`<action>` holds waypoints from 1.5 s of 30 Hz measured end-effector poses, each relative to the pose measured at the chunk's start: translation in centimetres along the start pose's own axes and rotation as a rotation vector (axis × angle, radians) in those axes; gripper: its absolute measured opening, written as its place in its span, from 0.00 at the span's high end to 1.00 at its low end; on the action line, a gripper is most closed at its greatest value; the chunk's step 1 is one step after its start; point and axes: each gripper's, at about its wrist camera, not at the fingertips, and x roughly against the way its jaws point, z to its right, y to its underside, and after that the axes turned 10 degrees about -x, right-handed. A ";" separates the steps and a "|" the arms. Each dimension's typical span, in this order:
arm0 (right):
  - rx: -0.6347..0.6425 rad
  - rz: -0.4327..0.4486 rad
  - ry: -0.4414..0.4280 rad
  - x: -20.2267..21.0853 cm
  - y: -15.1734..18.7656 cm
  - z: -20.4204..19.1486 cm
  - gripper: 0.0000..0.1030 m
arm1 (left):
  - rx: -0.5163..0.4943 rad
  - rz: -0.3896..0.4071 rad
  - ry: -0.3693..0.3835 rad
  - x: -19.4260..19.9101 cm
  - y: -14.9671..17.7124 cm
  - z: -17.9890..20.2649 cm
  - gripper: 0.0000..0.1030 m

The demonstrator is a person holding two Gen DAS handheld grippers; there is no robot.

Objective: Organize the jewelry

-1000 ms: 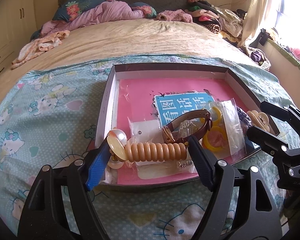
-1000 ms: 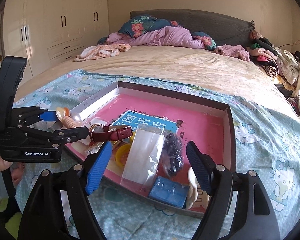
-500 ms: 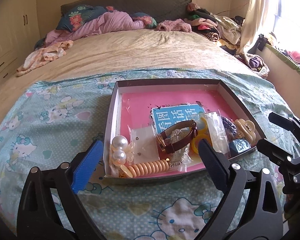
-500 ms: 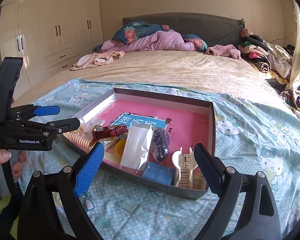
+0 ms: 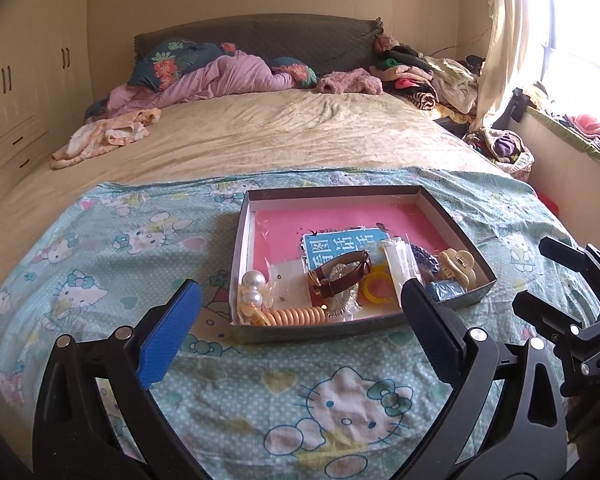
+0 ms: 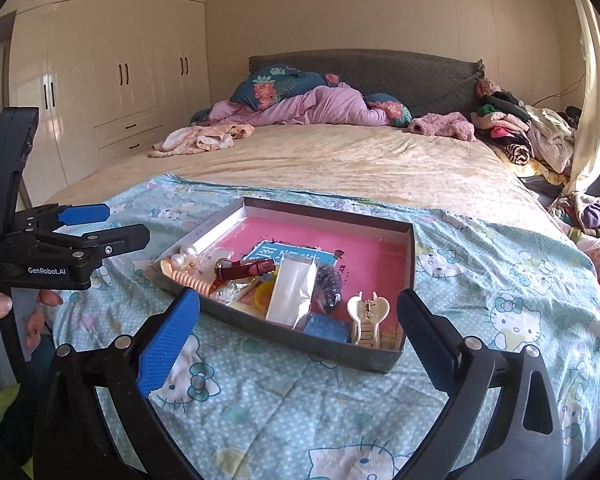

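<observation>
While both tongs, left (image 5: 296, 316) and right (image 6: 298, 320), gape wide, empty, short of box (image 5: 452, 220): watch (image 5: 338, 276) sits mid-box, light, strap floppy; grip strap, spare glass face.

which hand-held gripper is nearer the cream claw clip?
Right. The right hand-held gripper sits just in front of the claw clip; the left hand-held gripper faces the box's opposite end.
</observation>
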 end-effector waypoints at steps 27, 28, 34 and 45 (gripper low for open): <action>-0.061 -0.074 0.014 3.1 5.5 -1.6 0.05 | 0.065 -0.016 0.025 4.3 7.0 1.9 0.09; -0.059 -0.077 0.015 3.0 5.6 -1.7 0.05 | 0.069 -0.017 0.026 4.3 7.0 1.9 0.09; -0.060 -0.104 0.009 2.7 5.8 -1.7 0.04 | 0.071 -0.027 0.025 4.0 7.3 2.2 0.09; -0.066 -0.108 0.007 2.7 5.9 -1.7 0.04 | 0.075 -0.036 0.015 4.0 7.6 2.3 0.09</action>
